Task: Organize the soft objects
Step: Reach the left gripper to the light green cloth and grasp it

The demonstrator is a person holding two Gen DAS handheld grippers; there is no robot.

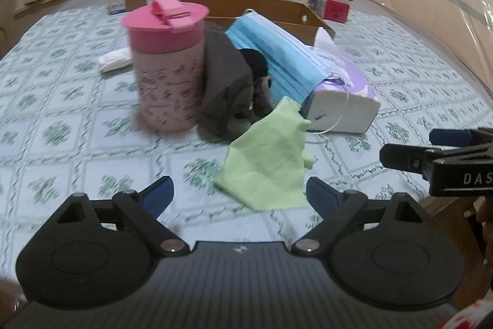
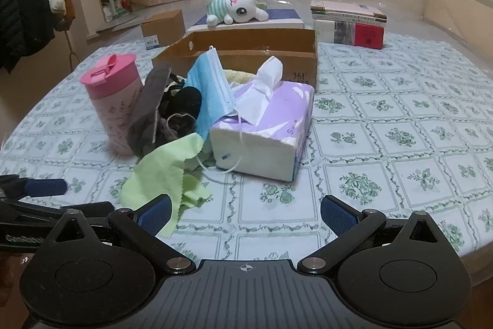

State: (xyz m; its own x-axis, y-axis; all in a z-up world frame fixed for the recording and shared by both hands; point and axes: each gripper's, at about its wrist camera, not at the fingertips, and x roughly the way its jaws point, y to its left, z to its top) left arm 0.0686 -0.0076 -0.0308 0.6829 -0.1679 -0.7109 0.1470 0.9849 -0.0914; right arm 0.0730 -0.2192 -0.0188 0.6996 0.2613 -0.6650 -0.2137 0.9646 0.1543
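Observation:
A light green cloth (image 1: 271, 153) (image 2: 169, 171) lies on the patterned tablecloth, in front of a heap of a dark grey cloth (image 1: 225, 82), a black soft item (image 2: 188, 100) and a blue face mask (image 1: 277, 57) (image 2: 209, 88). The mask leans on a purple tissue pack (image 1: 342, 100) (image 2: 271, 125). My left gripper (image 1: 238, 190) is open just short of the green cloth, whose near corner shows between the tips without touching the pads. My right gripper (image 2: 245, 208) is open over bare tablecloth, right of the cloth. A white plush bunny (image 2: 237, 5) lies at the back.
A pink lidded tumbler (image 1: 166, 67) stands left of the heap. Behind it sits an open cardboard box (image 2: 246, 51) with something pale yellow inside. Stacked books (image 2: 348, 26) and a small carton (image 2: 163, 30) are at the far side. Coats (image 2: 27, 5) hang at the left.

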